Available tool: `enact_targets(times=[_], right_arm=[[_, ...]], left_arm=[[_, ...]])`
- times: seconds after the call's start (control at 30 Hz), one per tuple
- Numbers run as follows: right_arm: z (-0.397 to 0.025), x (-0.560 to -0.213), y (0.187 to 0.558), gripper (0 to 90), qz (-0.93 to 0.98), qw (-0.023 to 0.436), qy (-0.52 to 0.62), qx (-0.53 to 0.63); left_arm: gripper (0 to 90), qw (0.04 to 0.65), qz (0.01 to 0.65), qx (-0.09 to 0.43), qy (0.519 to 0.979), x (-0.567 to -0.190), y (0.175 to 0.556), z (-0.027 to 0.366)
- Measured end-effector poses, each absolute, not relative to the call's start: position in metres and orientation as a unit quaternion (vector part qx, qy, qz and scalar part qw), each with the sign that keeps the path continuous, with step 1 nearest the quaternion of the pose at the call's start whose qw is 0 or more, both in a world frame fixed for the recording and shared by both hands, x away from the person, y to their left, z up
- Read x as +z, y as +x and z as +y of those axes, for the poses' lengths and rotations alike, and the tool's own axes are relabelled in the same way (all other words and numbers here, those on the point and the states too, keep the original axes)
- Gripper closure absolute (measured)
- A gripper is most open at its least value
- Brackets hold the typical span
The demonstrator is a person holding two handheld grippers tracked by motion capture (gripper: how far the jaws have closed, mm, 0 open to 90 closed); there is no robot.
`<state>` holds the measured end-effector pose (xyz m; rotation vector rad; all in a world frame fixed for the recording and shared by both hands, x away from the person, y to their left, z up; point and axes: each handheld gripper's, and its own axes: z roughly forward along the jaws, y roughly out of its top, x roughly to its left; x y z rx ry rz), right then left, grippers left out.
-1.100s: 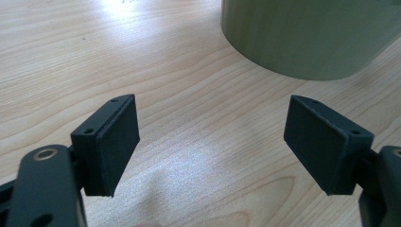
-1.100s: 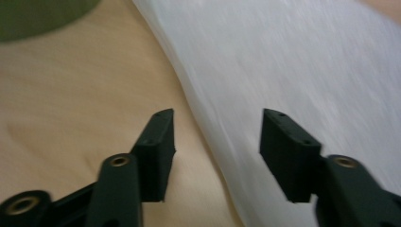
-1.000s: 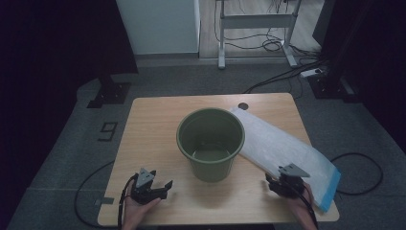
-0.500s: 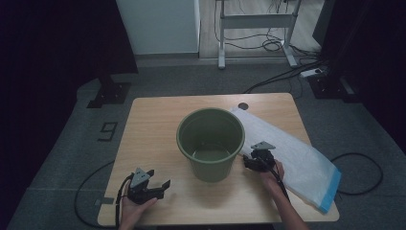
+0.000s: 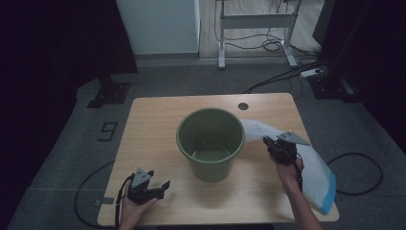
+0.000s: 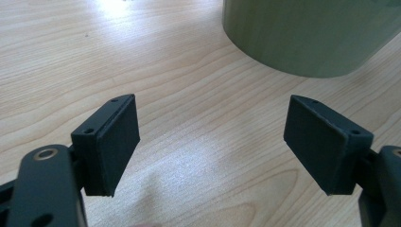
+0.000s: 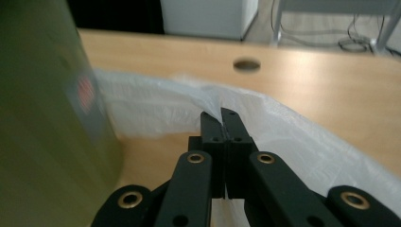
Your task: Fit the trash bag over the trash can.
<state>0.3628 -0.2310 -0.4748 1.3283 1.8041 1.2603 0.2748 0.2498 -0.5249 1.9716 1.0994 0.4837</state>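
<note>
A green plastic bucket [image 5: 210, 141] stands empty and upright in the middle of the wooden table [image 5: 158, 115]. A white plastic bag [image 5: 313, 165] with a blue end lies to its right. My right gripper [image 5: 274, 143] is shut on the bag's edge [image 7: 246, 101] and holds it raised beside the bucket wall [image 7: 47, 118]. My left gripper [image 5: 160, 188] rests low near the table's front left, open, with bare wood between its pads [image 6: 113, 142]; the bucket's base [image 6: 307, 38] lies ahead of it.
A round cable hole [image 5: 243, 106] sits at the table's far edge. Cables [image 5: 354, 167] trail over the grey floor on both sides. A white cabinet [image 5: 158, 24] and a metal stand [image 5: 258, 21] are beyond the table.
My right gripper has moved from the table's front right corner toward the bucket, dragging the bag's edge up and leftward so the bag now folds over. The left gripper has stayed put.
</note>
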Motion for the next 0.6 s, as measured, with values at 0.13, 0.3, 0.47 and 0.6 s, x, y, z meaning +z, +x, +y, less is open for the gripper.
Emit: enact_targets(times=[0.13,0.3,0.47,0.6], right_arm=[[-0.244,-0.437,0.352,89.0,0.641,0.289,0.488,0.517],[-0.251,-0.395,0.339,88.9,0.61,0.313,0.47,0.556],[-0.246,-0.36,0.327,89.0,0.594,0.338,0.45,0.574],[-0.241,-0.333,0.318,88.9,0.587,0.352,0.431,0.588]], left_arm=[[19.1,0.412,0.442,0.192,0.774,-0.523,0.273,0.253],[19.1,0.414,0.445,0.191,0.771,-0.524,0.274,0.255],[19.2,0.413,0.445,0.191,0.771,-0.524,0.274,0.256],[19.2,0.414,0.446,0.19,0.77,-0.524,0.274,0.256]])
